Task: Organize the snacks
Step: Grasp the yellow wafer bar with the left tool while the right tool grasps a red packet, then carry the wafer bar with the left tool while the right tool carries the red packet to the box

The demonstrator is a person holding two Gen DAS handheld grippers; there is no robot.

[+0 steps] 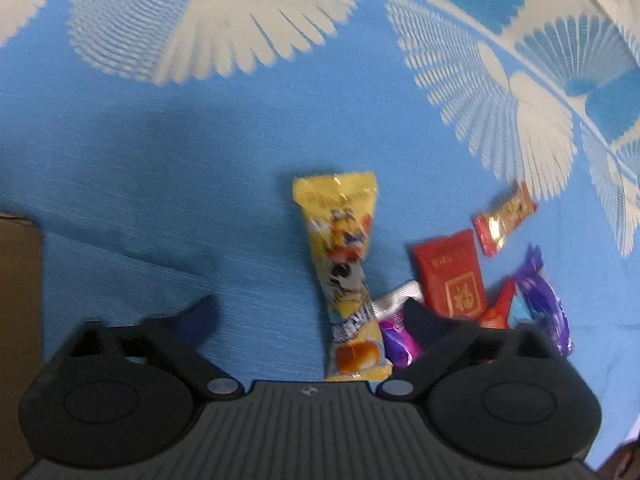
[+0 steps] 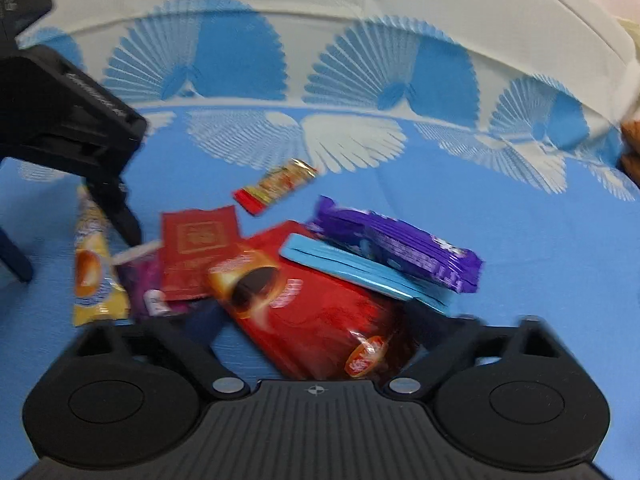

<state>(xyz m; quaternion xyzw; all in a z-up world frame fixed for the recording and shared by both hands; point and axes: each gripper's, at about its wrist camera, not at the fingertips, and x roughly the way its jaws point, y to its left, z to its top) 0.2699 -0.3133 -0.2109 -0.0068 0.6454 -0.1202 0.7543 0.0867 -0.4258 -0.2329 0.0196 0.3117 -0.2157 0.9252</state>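
Observation:
A heap of snacks lies on a blue cloth (image 1: 160, 160). A long yellow packet (image 1: 344, 248) lies between the fingers of my left gripper (image 1: 312, 316), which is open with a wide gap on the packet's left side. Its right finger rests by a small purple and silver packet (image 1: 394, 336). In the right wrist view a big red packet (image 2: 312, 308) lies between the fingers of my right gripper (image 2: 314, 318); the pads stand close to its sides and I see no squeeze. The left gripper (image 2: 76, 254) straddles the yellow packet (image 2: 90, 276) there.
Around the red packet lie a flat red sachet (image 2: 196, 252), a small red and gold candy (image 2: 280, 184), a purple bar packet (image 2: 400, 248) and a light blue flat pack (image 2: 360, 276). A brown cardboard box (image 1: 16, 320) stands at the left edge.

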